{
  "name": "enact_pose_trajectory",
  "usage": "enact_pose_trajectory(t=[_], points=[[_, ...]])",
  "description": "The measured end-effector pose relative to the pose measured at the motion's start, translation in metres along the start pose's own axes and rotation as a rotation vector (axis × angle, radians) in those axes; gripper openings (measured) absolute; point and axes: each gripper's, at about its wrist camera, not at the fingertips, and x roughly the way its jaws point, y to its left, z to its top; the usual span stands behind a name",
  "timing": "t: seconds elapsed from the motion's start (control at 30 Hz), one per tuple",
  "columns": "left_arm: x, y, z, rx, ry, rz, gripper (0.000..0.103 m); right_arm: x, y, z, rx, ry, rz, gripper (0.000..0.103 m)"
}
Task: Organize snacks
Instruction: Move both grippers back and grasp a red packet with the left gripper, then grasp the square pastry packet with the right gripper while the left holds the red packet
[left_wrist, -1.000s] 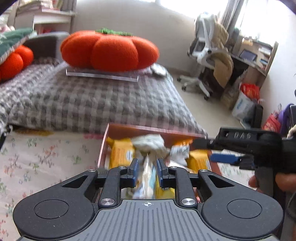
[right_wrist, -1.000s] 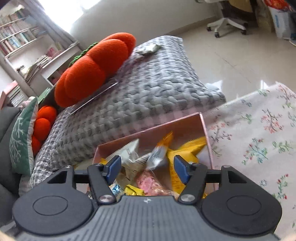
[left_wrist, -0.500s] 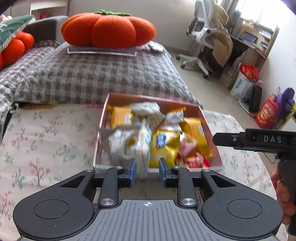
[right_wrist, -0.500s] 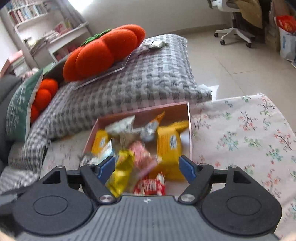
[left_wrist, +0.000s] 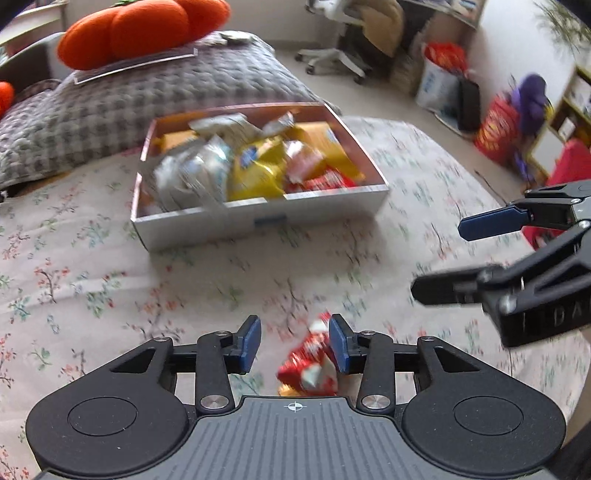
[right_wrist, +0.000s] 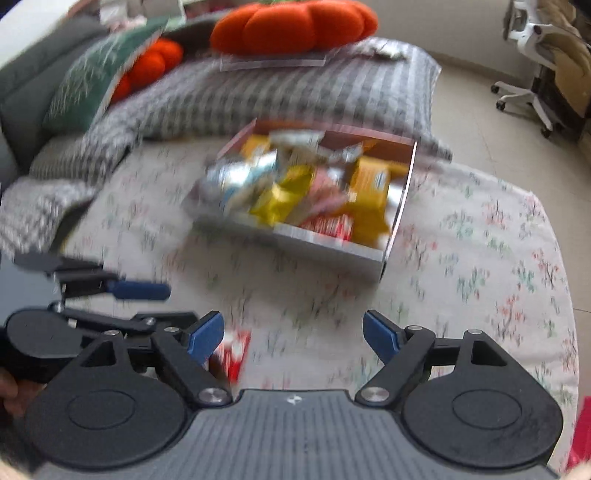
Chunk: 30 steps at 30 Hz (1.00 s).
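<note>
An open box full of snack packets stands on the floral cloth. Nearer to me a red snack packet lies on the cloth. My left gripper hangs over it with the jaws opening. The packet sits between them close to the right pad, and no pad presses on it. My right gripper is to the right of the left one, jaws opening wide with only cloth between them. The red packet shows just by its left finger.
A grey checked cushion lies behind the box, with an orange pumpkin cushion on a clear sheet on top. An office chair, bags and shelves stand on the floor beyond the cloth's right edge.
Both grippers have pulled back from the box to the near part of the cloth. The left one let go of a silvery packet, which stays in the box. Both jaws have widened.
</note>
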Motion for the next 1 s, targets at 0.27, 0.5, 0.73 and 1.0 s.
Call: enact_pose_trajectory(t=[0.27, 0.5, 0.73, 1.0], points=[[0.004, -0.005, -0.009, 0.041, 0.018, -0.005, 0.039, 0.0, 0.012, -0.033, -0.079, 0.093, -0.045, 0.08], [0.013, -0.012, -0.009, 0.076, 0.038, -0.003, 0.043, 0.008, 0.04, -0.055, -0.202, 0.164, 0.036, 0.08], [0.021, -0.022, -0.012, 0.135, 0.051, 0.0, 0.044, 0.013, 0.058, -0.068, -0.305, 0.227, 0.092, 0.076], [0.032, -0.023, -0.016, 0.148, 0.08, 0.009, 0.044, 0.021, 0.07, -0.08, -0.367, 0.281, 0.089, 0.056]])
